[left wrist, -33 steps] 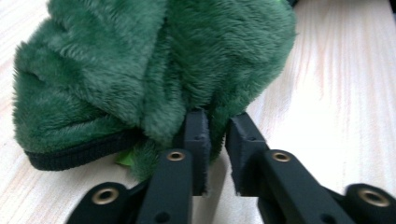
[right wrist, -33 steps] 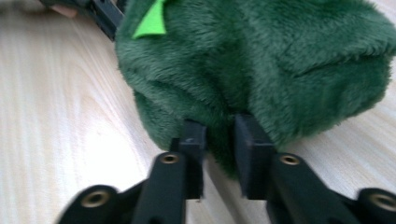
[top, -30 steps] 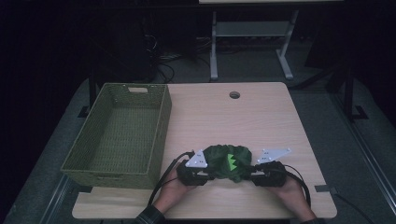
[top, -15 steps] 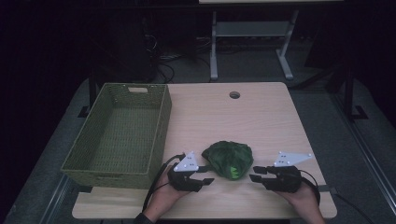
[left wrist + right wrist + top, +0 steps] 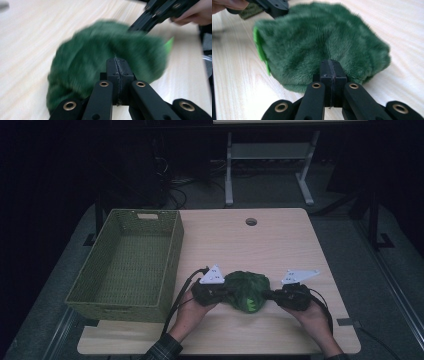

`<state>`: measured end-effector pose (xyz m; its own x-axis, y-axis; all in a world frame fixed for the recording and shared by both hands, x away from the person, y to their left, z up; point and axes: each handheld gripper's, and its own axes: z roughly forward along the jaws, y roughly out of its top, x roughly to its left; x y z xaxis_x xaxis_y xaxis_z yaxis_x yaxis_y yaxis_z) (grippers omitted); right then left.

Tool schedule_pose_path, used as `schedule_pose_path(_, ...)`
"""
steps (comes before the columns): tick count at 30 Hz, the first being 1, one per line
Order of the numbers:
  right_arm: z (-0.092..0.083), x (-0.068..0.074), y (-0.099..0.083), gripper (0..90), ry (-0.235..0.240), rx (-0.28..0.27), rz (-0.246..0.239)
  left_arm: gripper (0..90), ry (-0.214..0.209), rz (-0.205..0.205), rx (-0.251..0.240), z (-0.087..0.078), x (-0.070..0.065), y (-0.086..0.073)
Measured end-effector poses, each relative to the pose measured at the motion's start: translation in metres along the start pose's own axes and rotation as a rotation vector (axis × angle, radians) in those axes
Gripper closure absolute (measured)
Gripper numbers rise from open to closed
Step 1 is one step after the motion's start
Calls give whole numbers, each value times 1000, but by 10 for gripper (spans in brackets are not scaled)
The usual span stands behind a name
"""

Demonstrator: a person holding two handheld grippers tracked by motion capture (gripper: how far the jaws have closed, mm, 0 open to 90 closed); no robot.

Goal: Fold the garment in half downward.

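Near the front edge of the table, a little right of its middle, lay a green plush toy, a furry dark-green lump with a bright green felt piece at one side. The left gripper met it from the left and the right gripper from the right, each carried in one of the person's hands.

Both grippers were clenched. In the left gripper view the two pads pressed flat together at the fur's edge, and in the right gripper view the pads did the same; both pairs of jaws had just been closing. That left view was blurred, so it was hard to say how much fur each pinch had caught, but each seemed to hold a fold of the toy's pile at opposite sides.

As for progress, the two-sided grasp looked made and the toy probably sat on or barely off the table, so the carrying appeared to be left. The green woven basket stood empty along the left edge, well apart from the toy, and was the likely place to put it. Farther back, near the rear edge, was the round cable hole.
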<state>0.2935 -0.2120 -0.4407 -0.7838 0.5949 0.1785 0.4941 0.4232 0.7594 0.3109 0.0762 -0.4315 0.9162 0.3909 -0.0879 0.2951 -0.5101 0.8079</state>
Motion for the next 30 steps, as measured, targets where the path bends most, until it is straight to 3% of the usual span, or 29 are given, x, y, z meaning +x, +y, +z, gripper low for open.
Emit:
schedule_pose_path(7,19,4,-6,898,27,90,-18,899,9,-27,116,13,4,-24)
schedule_pose_path(15,32,6,-14,899,53,142,-5,900,30,7,177,25,5,-25)
schedule_pose_path(20,31,6,-14,899,45,149,-25,900,40,11,178,24,6,-25)
schedule_pose_path(25,11,6,-14,898,27,88,-15,898,24,-36,91,5,7,-19)
schedule_pose_path(30,-3,-3,-12,898,-1,48,-10,898,7,-48,57,-10,3,-15)
